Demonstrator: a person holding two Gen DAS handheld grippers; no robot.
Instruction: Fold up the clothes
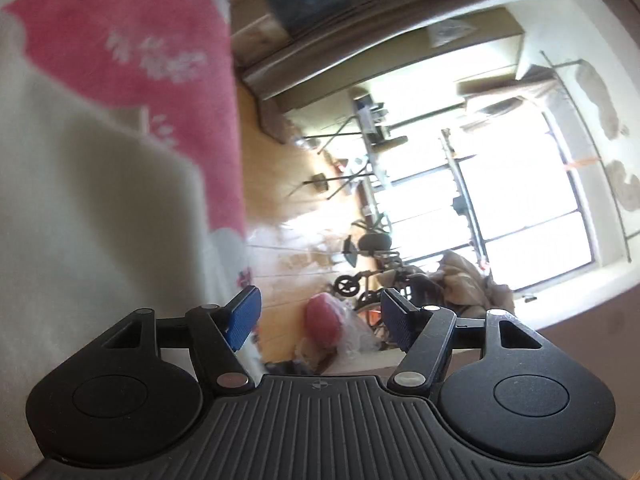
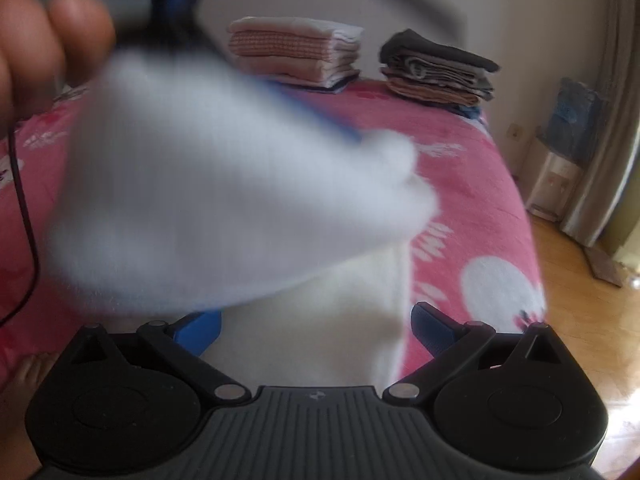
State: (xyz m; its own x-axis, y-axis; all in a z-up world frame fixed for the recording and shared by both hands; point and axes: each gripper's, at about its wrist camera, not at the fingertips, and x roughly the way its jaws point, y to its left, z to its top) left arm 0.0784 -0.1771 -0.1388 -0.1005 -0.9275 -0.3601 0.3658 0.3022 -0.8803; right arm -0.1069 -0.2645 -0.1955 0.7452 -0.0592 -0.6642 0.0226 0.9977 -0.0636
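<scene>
Left tool [image 1: 320, 316] open, empty | white cloth [image 2: 320, 344] long axis runs away from camera

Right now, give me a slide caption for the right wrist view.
Open right tongs over a white garment on the pink bedspread, two folded stacks behind.

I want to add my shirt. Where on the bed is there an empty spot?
The pink bedspread is bare right of the white cloth, up to the dark folded pile. It is crowded at the back by that pile and the pink folded pile, and left of the white cloth.
</scene>
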